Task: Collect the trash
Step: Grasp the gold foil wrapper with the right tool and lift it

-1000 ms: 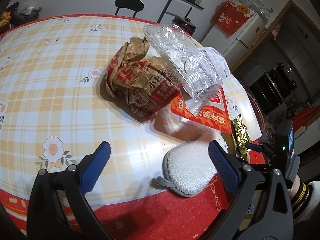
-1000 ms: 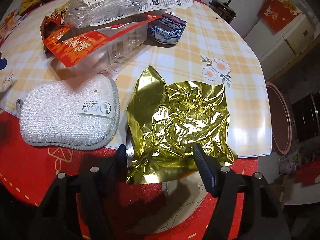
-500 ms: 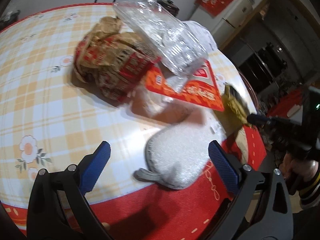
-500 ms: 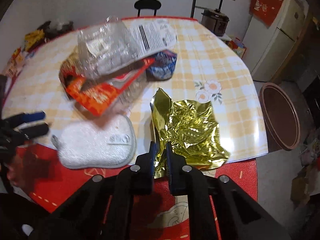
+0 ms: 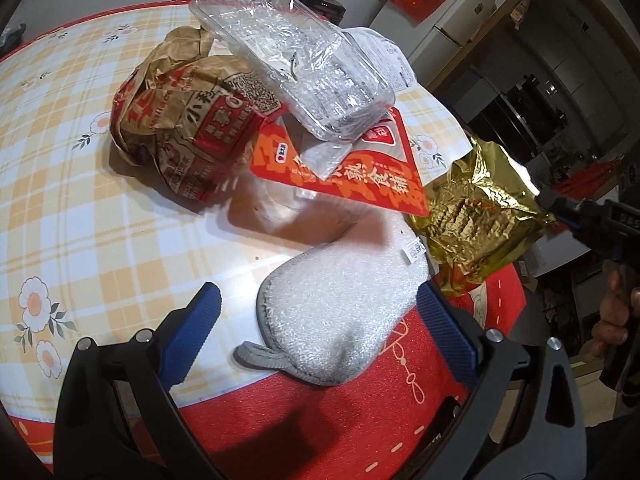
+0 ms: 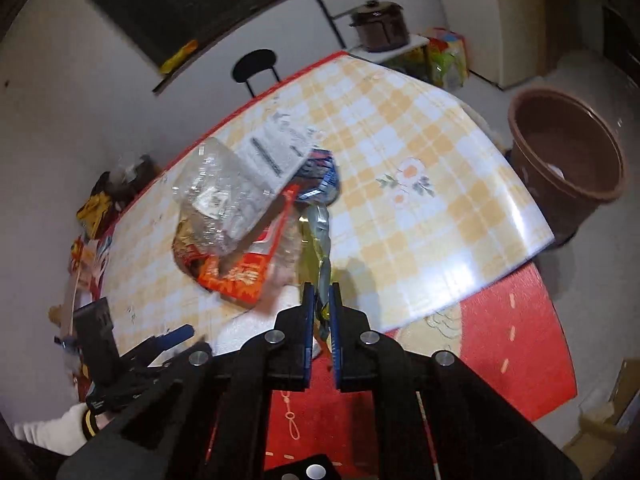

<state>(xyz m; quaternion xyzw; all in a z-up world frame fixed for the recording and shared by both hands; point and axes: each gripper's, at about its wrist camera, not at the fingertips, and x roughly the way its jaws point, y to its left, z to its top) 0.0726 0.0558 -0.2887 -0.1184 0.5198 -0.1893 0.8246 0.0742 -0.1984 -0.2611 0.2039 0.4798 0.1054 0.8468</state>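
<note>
Near the surface's (image 5: 120, 216) front edge, left gripper (image 5: 320, 320) spread wide, empty, straddling sponge (image 5: 340, 300). Past the right edge, right gripper (image 6: 320, 312) pinching gold wrapper (image 6: 322, 240) aloft; thin foil could tear or slip before reaching the bin (image 6: 568, 152).

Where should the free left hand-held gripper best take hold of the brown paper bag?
Probably at the crumpled, twisted top of the brown paper bag, coming from the far-left side: it is narrow and stands clear, while the clear plastic tray leans on the bag's right side.
</note>
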